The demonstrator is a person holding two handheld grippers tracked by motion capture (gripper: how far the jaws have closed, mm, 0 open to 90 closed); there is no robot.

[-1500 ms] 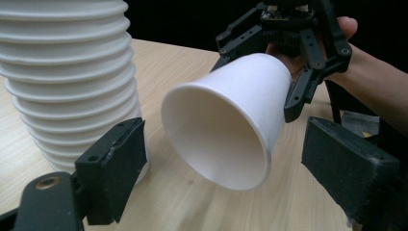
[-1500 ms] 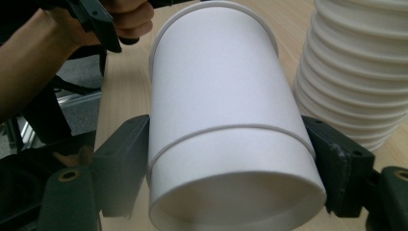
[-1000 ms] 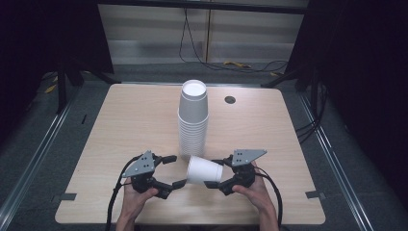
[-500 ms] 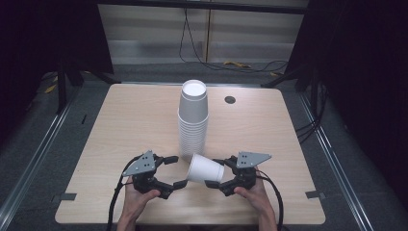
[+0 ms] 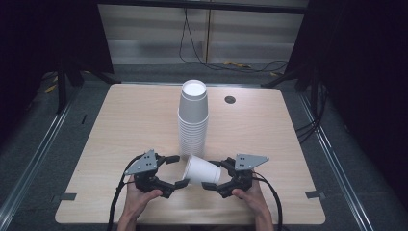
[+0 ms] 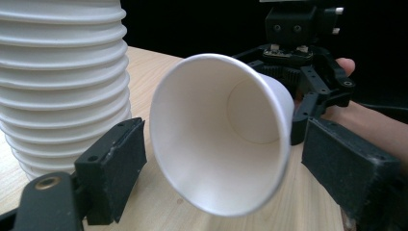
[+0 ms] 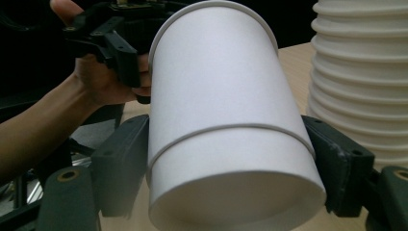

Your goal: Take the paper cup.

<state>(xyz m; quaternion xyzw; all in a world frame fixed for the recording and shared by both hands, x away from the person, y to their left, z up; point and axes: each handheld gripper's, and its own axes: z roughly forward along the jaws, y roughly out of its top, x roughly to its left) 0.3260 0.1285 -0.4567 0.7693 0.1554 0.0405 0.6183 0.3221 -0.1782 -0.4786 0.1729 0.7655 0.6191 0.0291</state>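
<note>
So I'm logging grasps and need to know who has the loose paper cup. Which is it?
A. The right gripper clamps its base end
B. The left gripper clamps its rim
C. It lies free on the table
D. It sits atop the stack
A: in the right gripper view the right gripper presses both pads on the paper cup near its base, while the left gripper stands open around the rim.

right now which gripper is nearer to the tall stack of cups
Left, narrowly. The left gripper sits just left of the stack, its upper jaw tip near the stack's base. The right gripper sits a little farther to the stack's right, clamped on a sideways cup.

Wooden table [image 5: 125,125], cable [image 5: 192,43], dark floor [image 5: 48,125]
</note>
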